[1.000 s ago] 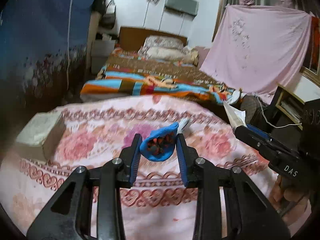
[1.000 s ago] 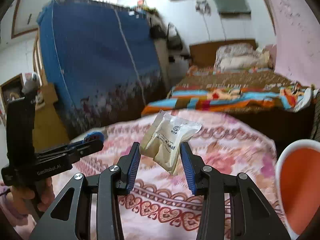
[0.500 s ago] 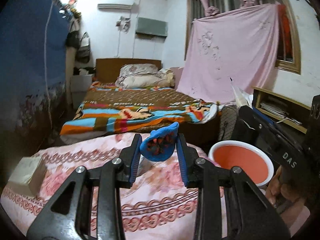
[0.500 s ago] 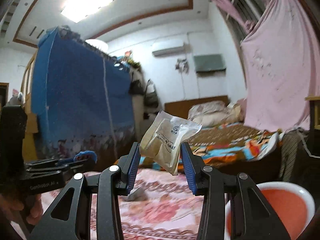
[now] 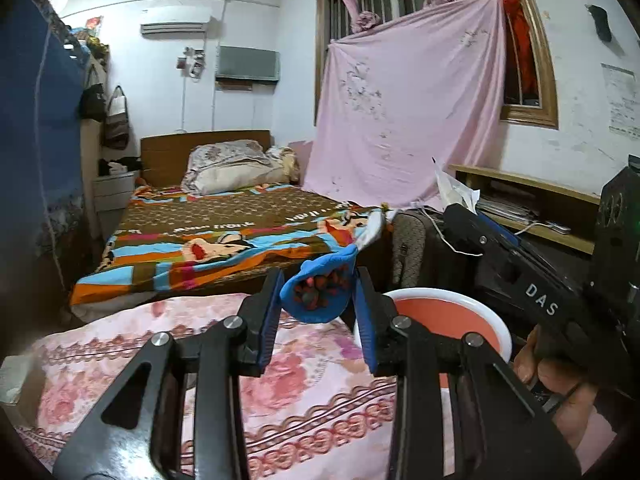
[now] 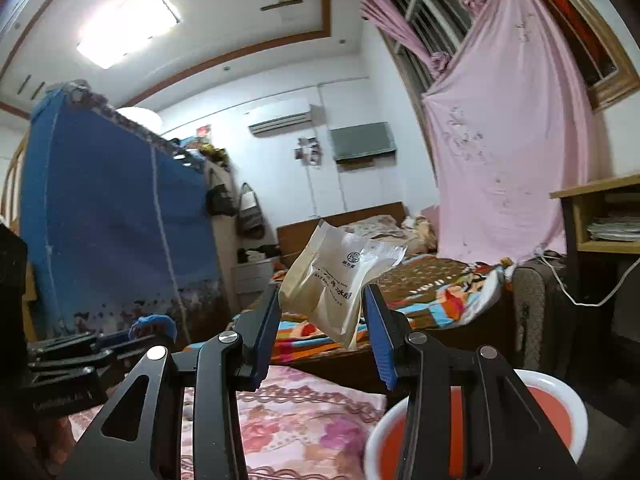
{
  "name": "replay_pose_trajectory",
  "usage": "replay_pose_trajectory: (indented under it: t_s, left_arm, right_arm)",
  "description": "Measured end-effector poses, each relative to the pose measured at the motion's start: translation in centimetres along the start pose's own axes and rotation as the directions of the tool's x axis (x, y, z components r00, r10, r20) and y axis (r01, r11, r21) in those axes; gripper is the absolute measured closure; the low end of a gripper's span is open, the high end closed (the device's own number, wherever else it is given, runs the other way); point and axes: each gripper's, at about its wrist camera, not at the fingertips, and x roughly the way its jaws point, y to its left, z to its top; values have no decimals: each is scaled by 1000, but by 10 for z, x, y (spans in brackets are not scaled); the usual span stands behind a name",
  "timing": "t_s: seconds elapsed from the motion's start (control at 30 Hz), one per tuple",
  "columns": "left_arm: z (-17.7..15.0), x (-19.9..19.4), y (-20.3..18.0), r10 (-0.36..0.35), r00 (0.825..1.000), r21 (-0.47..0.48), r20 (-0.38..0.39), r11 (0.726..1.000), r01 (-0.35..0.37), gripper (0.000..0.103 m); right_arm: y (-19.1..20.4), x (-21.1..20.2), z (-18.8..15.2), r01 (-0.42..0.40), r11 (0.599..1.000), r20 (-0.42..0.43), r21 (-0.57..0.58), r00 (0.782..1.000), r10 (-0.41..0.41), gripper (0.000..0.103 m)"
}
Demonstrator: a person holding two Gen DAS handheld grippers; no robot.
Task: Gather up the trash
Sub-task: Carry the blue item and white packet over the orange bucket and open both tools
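Note:
My left gripper is shut on a crumpled blue wrapper, held in the air above the far edge of the pink floral table cover. In the right wrist view my right gripper is shut on a beige snack packet, also lifted clear of the table. A red basin with a white rim sits low to the right, just beyond the table; it shows below the right gripper as the basin. Each gripper appears in the other's view: the right gripper to the right, the left gripper to the left.
A bed with a striped blanket lies behind the table. A pink sheet hangs over the window at the right, with a wooden shelf beside it. A blue covered wardrobe stands at the left. A hand holds the right gripper.
Both grippers have swung right and risen with their trash still held. The views have lifted from the table cover to the room, and the red basin has come closer.

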Motion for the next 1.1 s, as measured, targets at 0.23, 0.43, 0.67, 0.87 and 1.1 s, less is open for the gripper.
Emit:
replay_pose_trajectory:
  t_s: [0.23, 0.43, 0.67, 0.87, 1.1]
  left_arm:
    - [0, 23, -22, -71, 996, -5, -50, 997, 71, 84]
    - [-4, 37, -42, -108, 991, 20, -81, 994, 110, 84]
    - [-7, 60, -54, -152, 978, -28, -146, 988, 150, 83]
    - [-12, 82, -61, -198, 958, -99, -207, 978, 181, 83]
    - [-16, 100, -69, -243, 935, -161, -260, 965, 206, 83]
  right_arm:
    - [-24, 0, -1, 94, 994, -31, 49, 995, -92, 62]
    - [-44, 0, -3, 155, 984, -67, 83, 987, -149, 62]
    - [-60, 2, -5, 200, 972, -114, 122, 976, -186, 62]
    - [-72, 2, -8, 233, 960, -160, 157, 965, -208, 61]
    - [-86, 4, -11, 263, 944, -204, 200, 953, -223, 59]
